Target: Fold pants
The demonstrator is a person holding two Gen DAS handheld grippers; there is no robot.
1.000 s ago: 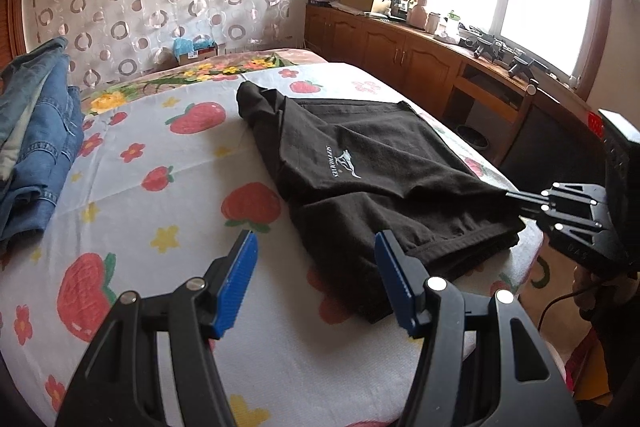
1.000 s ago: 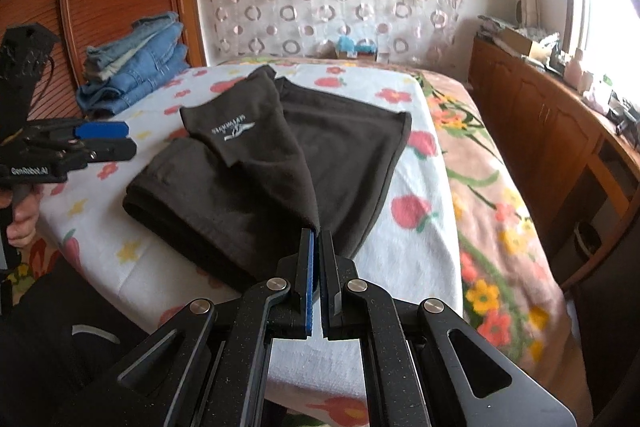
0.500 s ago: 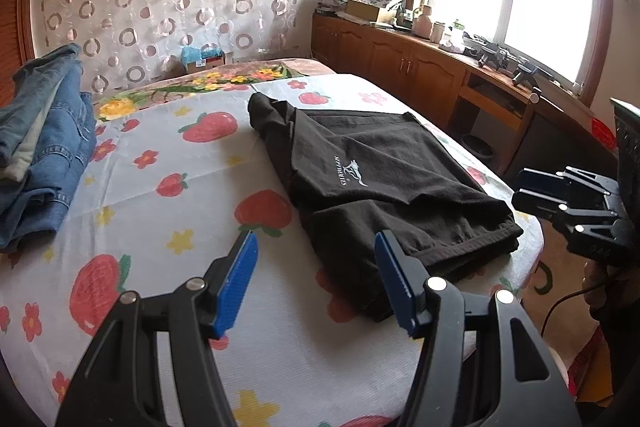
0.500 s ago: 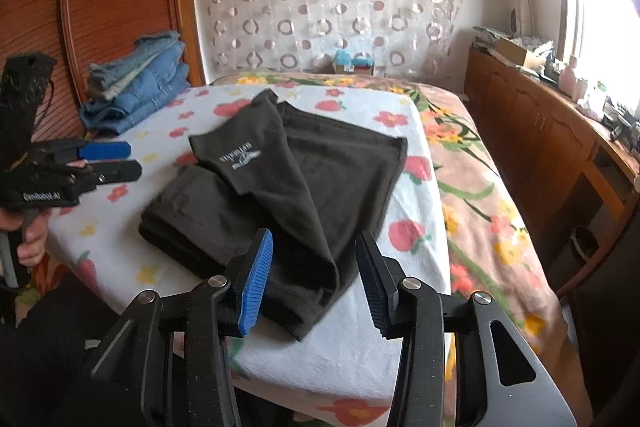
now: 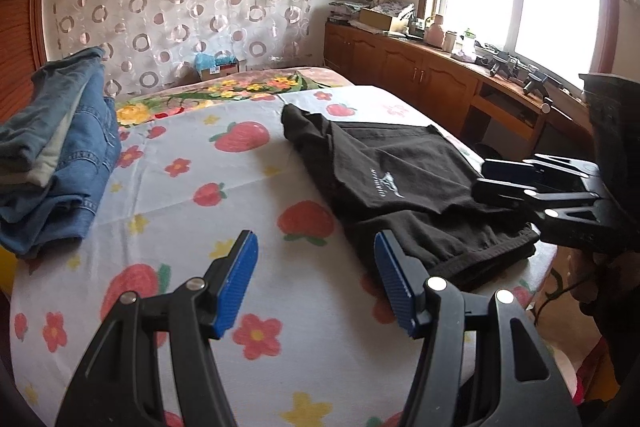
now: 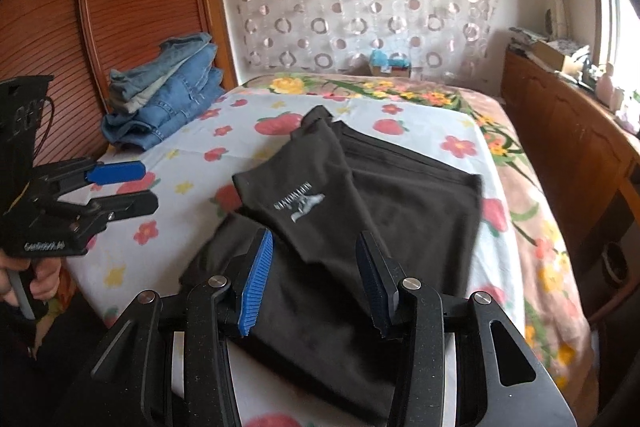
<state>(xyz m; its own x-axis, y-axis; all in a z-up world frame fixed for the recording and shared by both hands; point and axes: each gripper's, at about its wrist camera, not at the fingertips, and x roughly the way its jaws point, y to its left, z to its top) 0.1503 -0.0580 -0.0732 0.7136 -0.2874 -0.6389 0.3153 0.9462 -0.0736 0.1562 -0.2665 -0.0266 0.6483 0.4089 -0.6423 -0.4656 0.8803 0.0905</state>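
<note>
The black pants (image 5: 400,187) lie folded on the strawberry-print bed sheet (image 5: 240,179), with a small white logo on the top layer; they also show in the right wrist view (image 6: 360,211). My left gripper (image 5: 316,267) is open and empty, above the sheet just left of the pants' near edge. My right gripper (image 6: 314,267) is open and empty, hovering over the near end of the pants. Each gripper shows in the other's view: the right (image 5: 496,175) at the pants' right edge, the left (image 6: 128,187) over the sheet.
A stack of folded blue jeans (image 5: 52,155) lies on the bed's far left, also in the right wrist view (image 6: 160,95). A wooden cabinet run (image 5: 440,83) with clutter stands under the window. A wooden headboard (image 6: 100,27) lines the left side.
My right gripper opened and let go of the pants, then moved in over their near end. My left gripper stayed open and drew back a little from the bed.
</note>
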